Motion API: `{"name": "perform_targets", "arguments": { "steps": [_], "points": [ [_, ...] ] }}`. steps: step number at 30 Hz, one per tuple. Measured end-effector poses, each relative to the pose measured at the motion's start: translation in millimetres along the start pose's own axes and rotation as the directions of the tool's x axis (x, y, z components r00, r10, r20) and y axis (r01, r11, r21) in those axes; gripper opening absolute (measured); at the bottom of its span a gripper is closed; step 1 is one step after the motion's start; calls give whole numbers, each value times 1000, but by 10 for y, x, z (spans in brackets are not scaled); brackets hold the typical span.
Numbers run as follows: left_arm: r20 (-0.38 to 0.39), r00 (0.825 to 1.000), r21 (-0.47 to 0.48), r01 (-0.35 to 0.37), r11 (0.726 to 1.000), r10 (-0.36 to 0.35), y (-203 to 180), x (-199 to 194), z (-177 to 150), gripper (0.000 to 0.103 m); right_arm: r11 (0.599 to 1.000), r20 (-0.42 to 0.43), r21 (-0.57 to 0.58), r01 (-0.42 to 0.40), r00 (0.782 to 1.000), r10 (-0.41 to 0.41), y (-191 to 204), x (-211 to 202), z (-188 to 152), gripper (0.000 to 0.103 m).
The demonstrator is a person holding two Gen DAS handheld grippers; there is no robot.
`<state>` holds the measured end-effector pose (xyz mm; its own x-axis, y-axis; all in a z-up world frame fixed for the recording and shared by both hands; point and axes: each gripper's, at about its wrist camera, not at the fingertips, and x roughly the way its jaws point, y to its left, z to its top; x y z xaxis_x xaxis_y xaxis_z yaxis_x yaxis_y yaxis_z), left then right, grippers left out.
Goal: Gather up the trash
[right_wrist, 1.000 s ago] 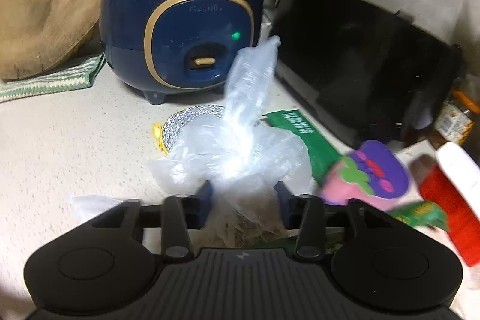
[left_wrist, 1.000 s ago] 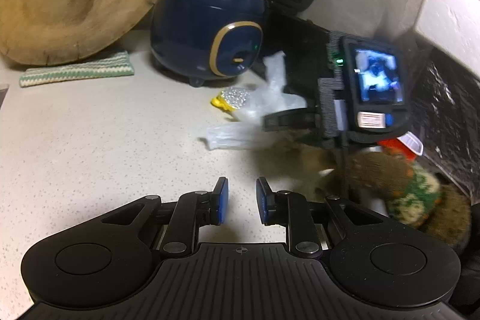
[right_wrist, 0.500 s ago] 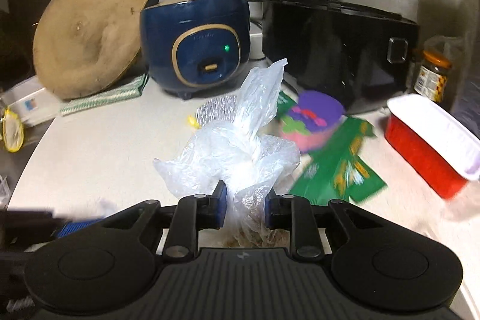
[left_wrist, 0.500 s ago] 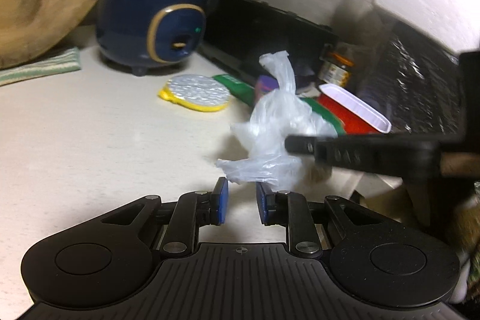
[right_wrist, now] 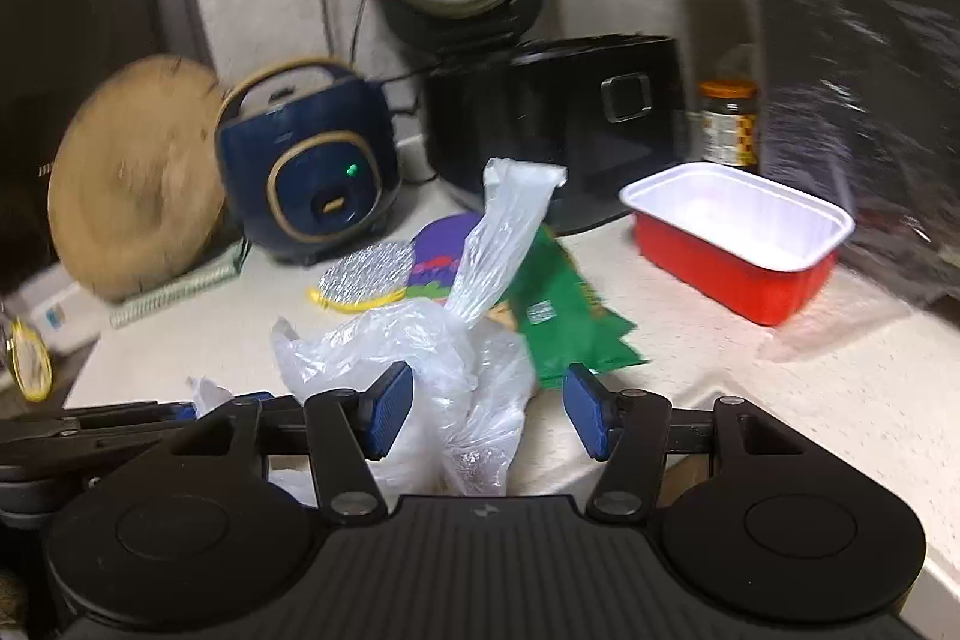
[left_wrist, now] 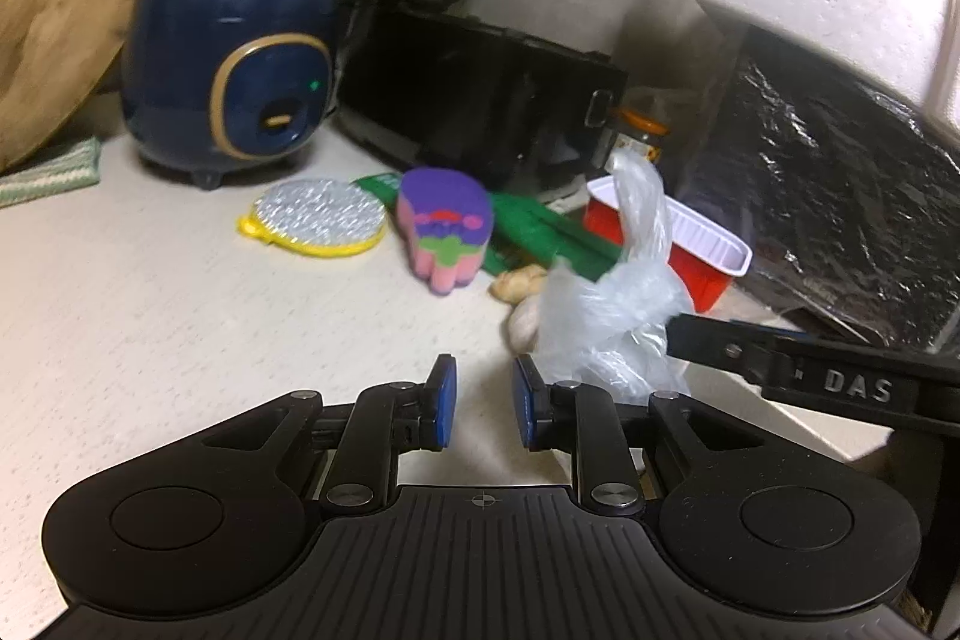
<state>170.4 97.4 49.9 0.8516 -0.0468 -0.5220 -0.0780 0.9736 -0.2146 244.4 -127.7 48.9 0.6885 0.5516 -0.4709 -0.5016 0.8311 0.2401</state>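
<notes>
Cookers (right_wrist: 309, 172) x2, plastic bag (right_wrist: 456, 340) x1 — R hand-held gripper (right_wrist: 489, 409) just spread, L (left_wrist: 480, 400) narrow, empty.

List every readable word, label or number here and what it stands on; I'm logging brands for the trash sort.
"DAS": on the black arm of the right tongs, seen from the left wrist.
Jar label: too blurred to read.
Green wrapper print and white sticker: too blurred.
Blue rice cooker front: no legible text.
</notes>
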Motion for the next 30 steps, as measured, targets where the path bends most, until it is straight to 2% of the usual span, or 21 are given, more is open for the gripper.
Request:
{"name": "perform_targets", "arguments": {
  "steps": [3, 7, 13, 17, 20, 23, 24, 27, 30],
  "points": [
    [12, 1000, 31, -4, 999, 4, -86, 5, 9, 23, 998, 41, -6, 60, 997, -60, -80, -74, -55, 56],
    [39, 999, 53, -19, 998, 17, -134, -27, 34, 23, 991, 53, -30, 133, 990, -132, -165, -52, -123, 57],
    [65, 998, 39, -23, 999, 20, -81, -106, 72, 23, 983, 4, -1, 185, 983, -185, -334, 156, -233, 58],
    [51, 999, 37, -18, 999, 16, -58, -111, 62, 23, 971, -16, -1, 238, 971, -238, -415, 264, -312, 58],
    [34, 999, 41, -13, 999, 12, -55, -76, 38, 23, 971, -7, 22, 237, 972, -237, -479, 219, -326, 58],
    [23, 1000, 26, -11, 1000, 10, -37, -36, 26, 23, 979, 47, 44, 199, 978, -201, -481, 52, -299, 62],
    [21, 1000, 17, -3, 1000, 3, -29, -26, 26, 23, 981, 72, 43, 189, 979, -192, -461, -10, -289, 65],
    [34, 998, 7, 49, 999, -49, -47, -42, 14, 23, 984, 125, 22, 178, 976, -179, -379, -152, -264, 66],
    [84, 986, 73, 135, 988, -141, -170, -109, -7, 23, 979, 152, 30, 202, 967, -204, -376, -194, -236, 66]
  ]
}}
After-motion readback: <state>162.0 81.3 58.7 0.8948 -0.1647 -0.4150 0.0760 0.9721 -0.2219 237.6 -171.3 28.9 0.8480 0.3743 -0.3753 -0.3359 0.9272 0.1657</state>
